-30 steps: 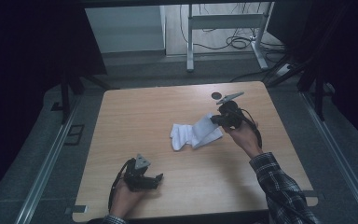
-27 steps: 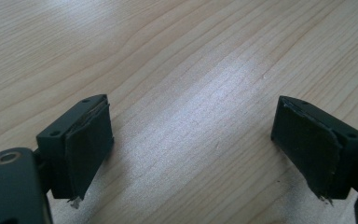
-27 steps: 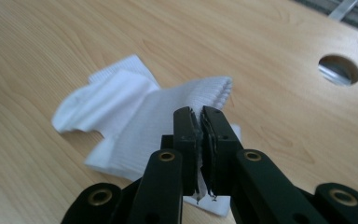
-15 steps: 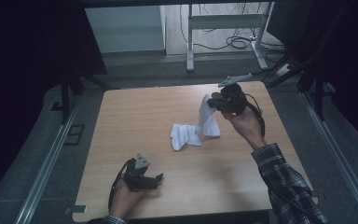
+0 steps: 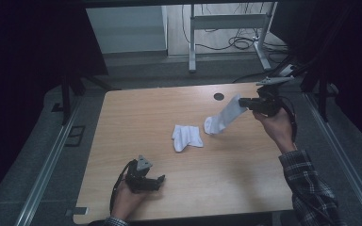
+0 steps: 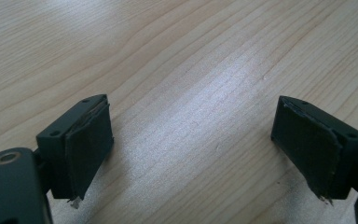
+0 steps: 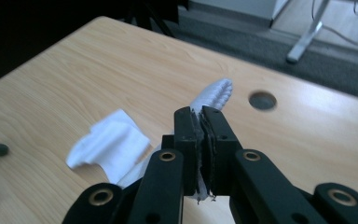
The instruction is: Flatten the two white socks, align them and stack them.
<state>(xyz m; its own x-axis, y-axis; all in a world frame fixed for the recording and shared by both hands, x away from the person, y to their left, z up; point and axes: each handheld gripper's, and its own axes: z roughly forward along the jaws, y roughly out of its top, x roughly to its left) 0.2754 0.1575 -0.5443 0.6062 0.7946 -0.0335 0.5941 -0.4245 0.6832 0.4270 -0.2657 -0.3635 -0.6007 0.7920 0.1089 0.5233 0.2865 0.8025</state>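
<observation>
The right tongs (image 5: 245, 101) are clamped shut on one end of a white sock (image 5: 221, 118), and the sock hangs down from them at a slant toward the middle of the worktop (image 5: 136, 122), its lower rounded end just above or just touching the wood; I cannot tell which from the high view. The hand behind them (image 5: 275, 125) comes in from the right edge, with a checked sleeve (image 5: 306, 181) below it. In the right gripper view the two black jaws stand pressed together with a thin strip of white cloth pinched between the pads, and the ribbed end of the sock (image 7: 213, 93) pokes out past the tips of the right tongs (image 7: 200, 114).

A second white sock (image 5: 187, 137) lies crumpled flat near the middle of the worktop, just to the left of the hanging one and apart from it. In the right gripper view this second sock (image 7: 107, 144) lies to the left of the jaws. A small dark round hole (image 5: 218, 96) sits in the wood near the far edge, close to the raised sock.

The left tongs (image 5: 159, 180) rest low at the near left part of the worktop, held in the left hand (image 5: 125, 200), well apart from both socks. Their jaws stand wide open with nothing between them; the left gripper view shows the left tongs (image 6: 191, 140) over bare wood grain.
</observation>
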